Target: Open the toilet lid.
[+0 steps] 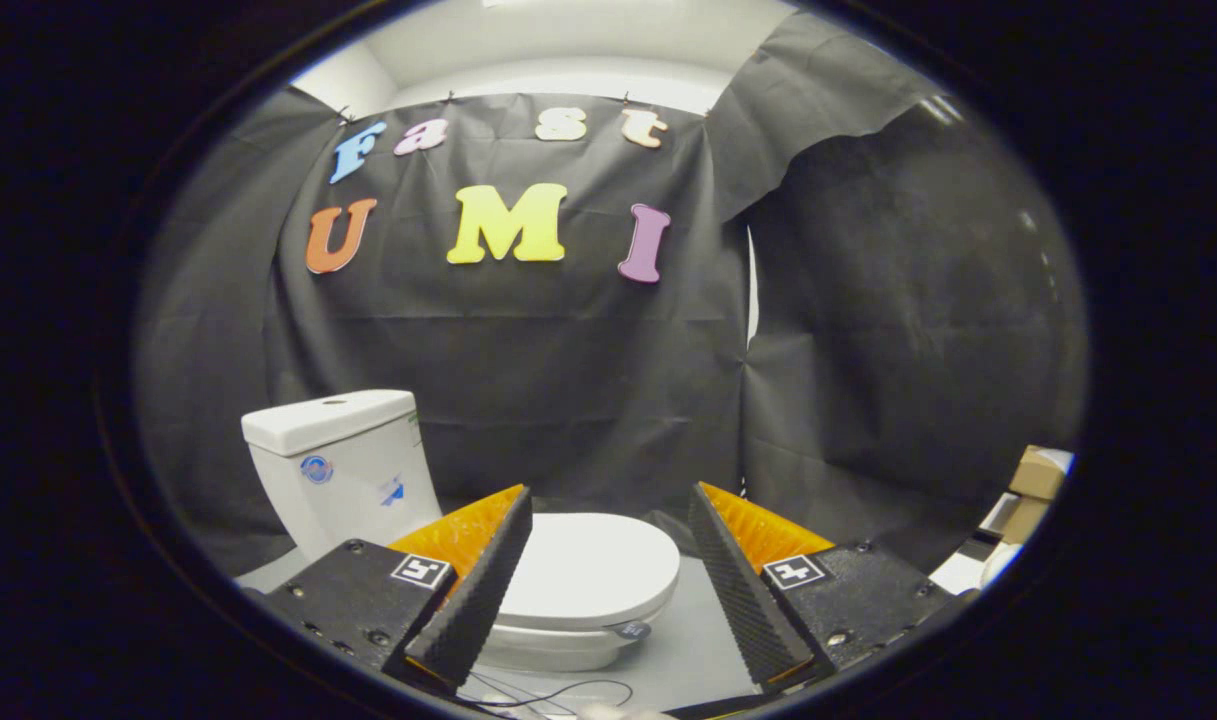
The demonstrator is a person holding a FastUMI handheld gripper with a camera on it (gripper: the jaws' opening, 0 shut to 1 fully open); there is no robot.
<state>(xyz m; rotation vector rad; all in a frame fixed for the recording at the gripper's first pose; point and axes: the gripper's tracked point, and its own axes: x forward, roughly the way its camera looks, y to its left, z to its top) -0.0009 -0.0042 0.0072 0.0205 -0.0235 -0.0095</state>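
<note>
The tool (608, 585) is spread wide, its two black ribbed fingers (478, 595) with orange backing splayed apart and holding nothing, each carried on a black block with a small square marker. Between the fingers and a little beyond their tips lies the toilet lid (593, 570), white, oval and shut flat on the seat, apart from both fingers; the left finger hides its near-left edge. The lid's long axis runs from the tank toward the tool and slightly to the right, so its rounded front end points toward the right finger while its hinge end sits behind the left finger. Beyond the left finger stands the white toilet tank (343, 465), upright, with a button hole in its top and small stickers on its side. Under the bowl and between the fingers the floor (688, 650) is a smooth pale grey, and a thin black cable (558, 695) loops on it just below the fingers. Farther out, black cloth (568, 400) hangs as the booth's wall behind the toilet and folds around to the right. Well off beyond the right finger, brown cardboard boxes (1033, 485) are stacked.
</note>
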